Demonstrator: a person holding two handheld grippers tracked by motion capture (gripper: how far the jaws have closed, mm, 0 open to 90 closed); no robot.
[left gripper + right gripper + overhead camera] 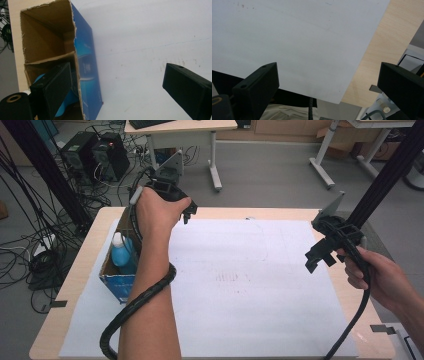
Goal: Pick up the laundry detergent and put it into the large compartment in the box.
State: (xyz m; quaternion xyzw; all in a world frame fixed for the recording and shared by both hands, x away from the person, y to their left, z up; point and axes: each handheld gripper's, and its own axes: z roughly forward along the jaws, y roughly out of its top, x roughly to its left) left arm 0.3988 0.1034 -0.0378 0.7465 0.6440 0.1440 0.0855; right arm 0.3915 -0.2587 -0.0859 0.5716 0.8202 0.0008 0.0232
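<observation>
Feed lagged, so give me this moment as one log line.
left gripper: open, above box | bottle: in box | right gripper: open, holding nothing, over white sheet

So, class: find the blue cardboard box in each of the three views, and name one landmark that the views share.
High view: blue cardboard box at the table's left edge, partly behind the left forearm.
Left gripper view: it stands at the left, open top showing, behind the left jaw.
Right gripper view: not in it.
Shared landmark: the white sheet.
</observation>
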